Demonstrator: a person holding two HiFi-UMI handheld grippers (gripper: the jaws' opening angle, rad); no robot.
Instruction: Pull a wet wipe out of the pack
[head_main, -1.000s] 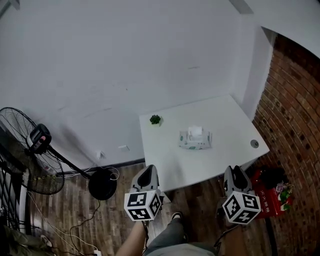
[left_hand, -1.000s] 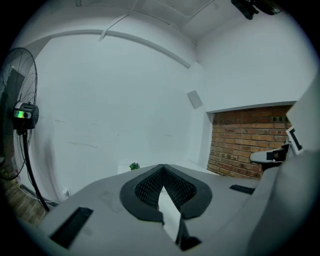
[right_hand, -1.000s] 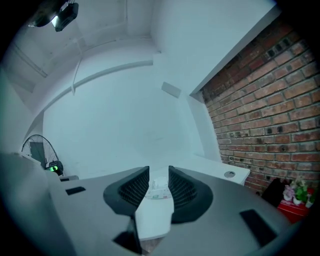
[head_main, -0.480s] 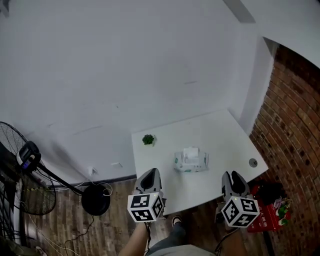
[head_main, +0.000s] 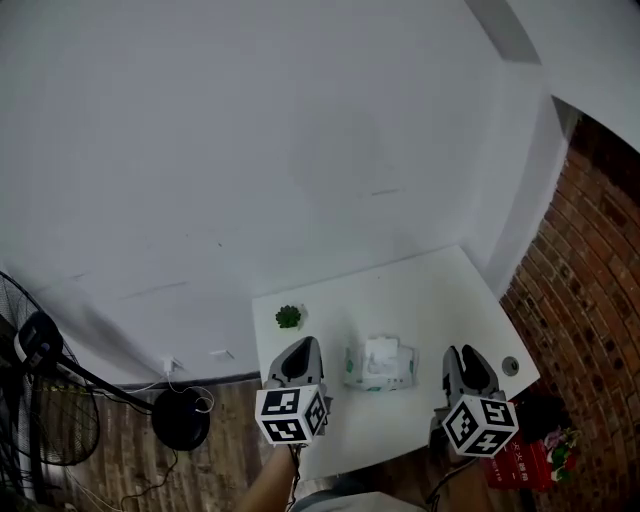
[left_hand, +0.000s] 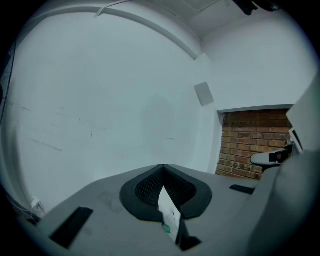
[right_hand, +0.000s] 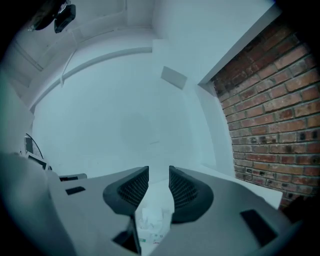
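Note:
The wet wipe pack (head_main: 380, 364) lies in the middle of the white table (head_main: 440, 300), with a white wipe standing up from its top. My left gripper (head_main: 301, 346) hovers over the table's near left part, just left of the pack. In the left gripper view the left gripper (left_hand: 162, 166) has its jaws meeting at the tip, nothing held. My right gripper (head_main: 463, 353) is to the right of the pack. The right gripper (right_hand: 159, 171) is open, and the pack (right_hand: 150, 222) shows low through the gap.
A small green plant (head_main: 289, 317) stands at the table's far left corner. A round grommet (head_main: 511, 367) sits near its right edge. A floor fan (head_main: 38, 395) with a round base (head_main: 181, 421) stands to the left. Brick wall (head_main: 590, 290) and a red box (head_main: 520, 463) are at right.
The table and pack have slid down the head view toward the grippers. Both grippers now sit over the table's near part, flanking the pack; earlier they were over the floor before it.

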